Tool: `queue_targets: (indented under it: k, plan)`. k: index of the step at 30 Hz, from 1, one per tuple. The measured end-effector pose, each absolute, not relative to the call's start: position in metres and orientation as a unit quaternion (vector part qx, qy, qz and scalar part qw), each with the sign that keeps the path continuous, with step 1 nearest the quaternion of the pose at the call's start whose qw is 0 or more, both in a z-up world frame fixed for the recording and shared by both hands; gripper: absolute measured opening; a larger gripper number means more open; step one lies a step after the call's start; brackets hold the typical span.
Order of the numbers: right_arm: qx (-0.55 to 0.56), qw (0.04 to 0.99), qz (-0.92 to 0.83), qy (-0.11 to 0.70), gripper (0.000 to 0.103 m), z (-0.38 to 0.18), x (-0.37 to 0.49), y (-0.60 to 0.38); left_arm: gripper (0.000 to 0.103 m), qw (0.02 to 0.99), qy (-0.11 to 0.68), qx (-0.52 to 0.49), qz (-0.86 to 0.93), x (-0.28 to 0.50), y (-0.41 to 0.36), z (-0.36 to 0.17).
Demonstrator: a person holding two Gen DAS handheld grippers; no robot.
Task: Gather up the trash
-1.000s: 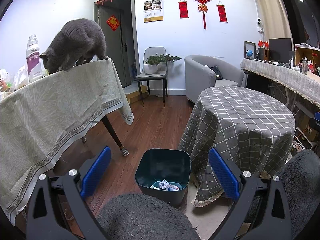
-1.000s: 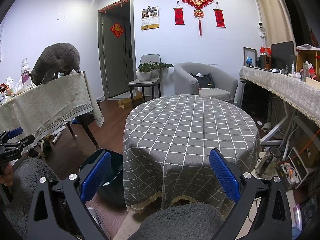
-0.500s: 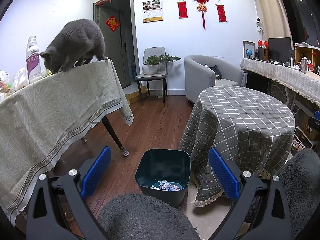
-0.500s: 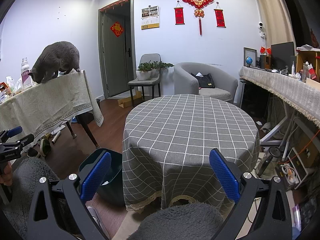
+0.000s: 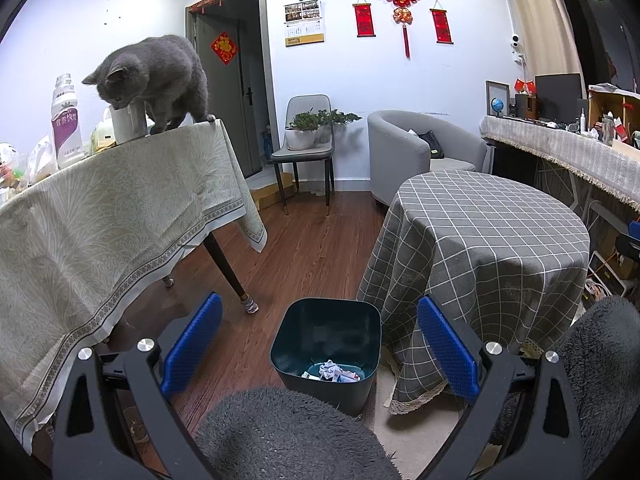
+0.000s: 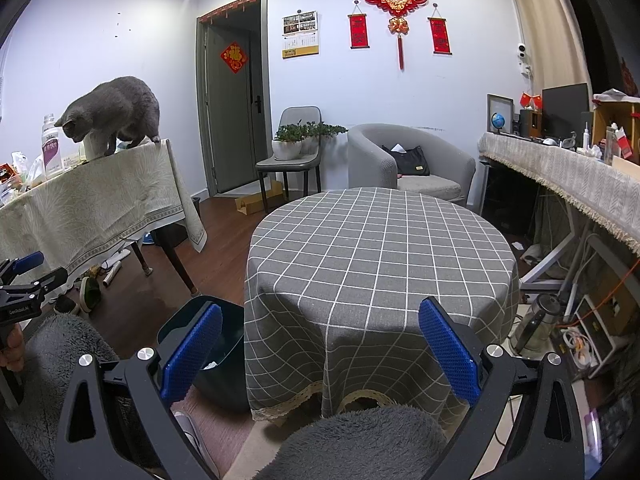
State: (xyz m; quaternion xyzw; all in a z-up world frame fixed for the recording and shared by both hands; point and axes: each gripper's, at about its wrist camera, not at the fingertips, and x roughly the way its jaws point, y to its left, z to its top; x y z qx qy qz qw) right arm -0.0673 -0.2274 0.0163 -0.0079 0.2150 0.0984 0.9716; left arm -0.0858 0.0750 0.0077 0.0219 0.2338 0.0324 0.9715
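Both held wide apart and empty: left gripper [image 5: 318, 354] aimed down at the dark bin [image 5: 326, 344] on the floor, right gripper [image 6: 320, 354] facing the round worktop [image 6: 380, 248] under its grey checked cloth. Crumpled paper and wrappers [image 5: 332, 372] at the bin's bottom, directly ahead of and below the left gripper — clearly the nearer one. From the right, bin [image 6: 216, 344] off to the lower left, just beside the cloth's hem. No loose trash visible on the round worktop — next target, probably, the cluttered long worktop [image 5: 120, 200] at left, where a grey cat [image 5: 156, 76] stands.
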Motion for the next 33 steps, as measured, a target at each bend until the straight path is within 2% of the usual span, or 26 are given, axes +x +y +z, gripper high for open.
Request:
queue_targets:
  k: [33]
  plan:
    - [-0.009, 0.971, 0.099, 0.216, 0.1, 0.018, -0.067, -0.2292, 0.1, 0.971, 0.238, 0.023, 0.03, -0.0845, 0.0765, 0.0069]
